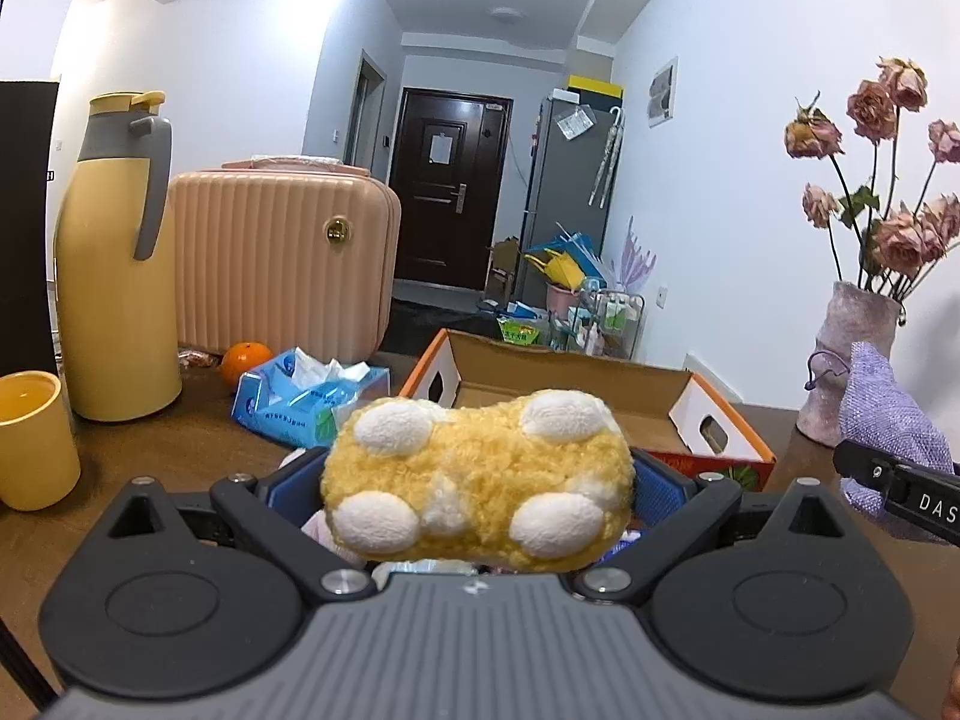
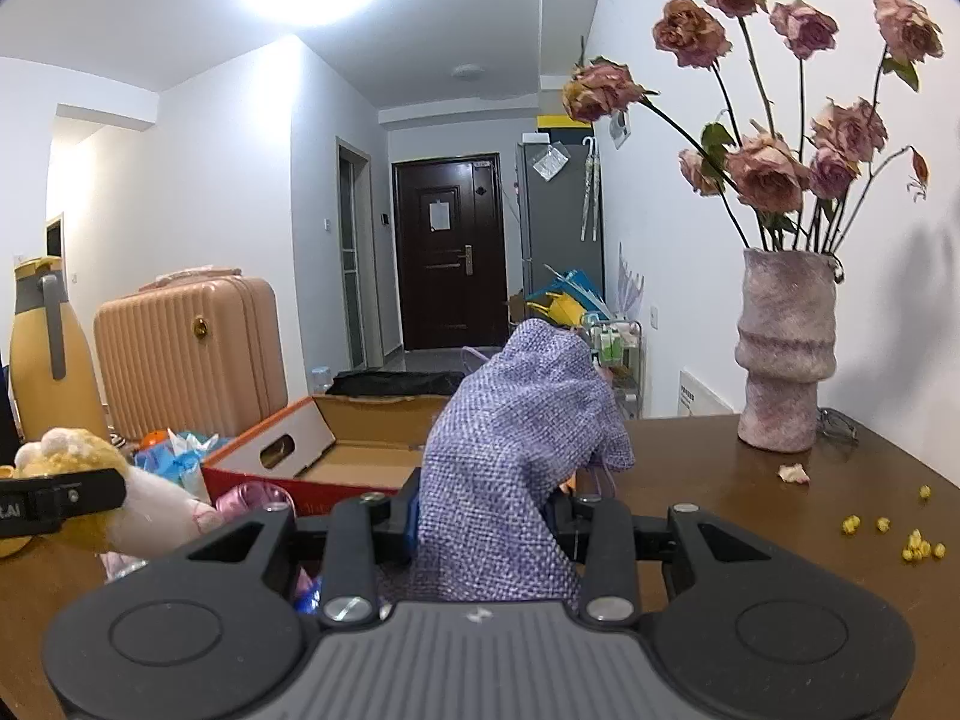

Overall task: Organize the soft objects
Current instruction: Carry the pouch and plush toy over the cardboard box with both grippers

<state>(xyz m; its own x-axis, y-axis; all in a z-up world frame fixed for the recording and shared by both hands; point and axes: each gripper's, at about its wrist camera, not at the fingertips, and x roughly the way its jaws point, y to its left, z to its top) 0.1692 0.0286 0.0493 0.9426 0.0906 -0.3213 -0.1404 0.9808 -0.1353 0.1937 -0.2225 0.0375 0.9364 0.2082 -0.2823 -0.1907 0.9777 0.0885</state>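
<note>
My left gripper [image 1: 477, 480] is shut on a fluffy yellow plush toy [image 1: 477, 480] with white spots, held above the table in front of an open cardboard box [image 1: 600, 384]. My right gripper [image 2: 486, 516] is shut on a purple woven pouch [image 2: 516, 450], held upright to the right of the box [image 2: 360, 450]. In the right wrist view the yellow plush [image 2: 66, 450] and the left gripper's finger [image 2: 60, 501] show at the far left. In the left wrist view the pouch [image 1: 888, 420] and a right finger [image 1: 900, 483] show at the right. More soft items [image 2: 174, 510] lie below the plush.
On the brown table [image 1: 180, 450] stand a yellow thermos [image 1: 114, 276], a yellow cup [image 1: 33, 438], a pink suitcase [image 1: 282, 258], an orange [image 1: 245, 360], a blue tissue pack [image 1: 306, 396] and a vase of dried roses [image 2: 783, 354]. Small yellow bits [image 2: 900, 540] lie at the right.
</note>
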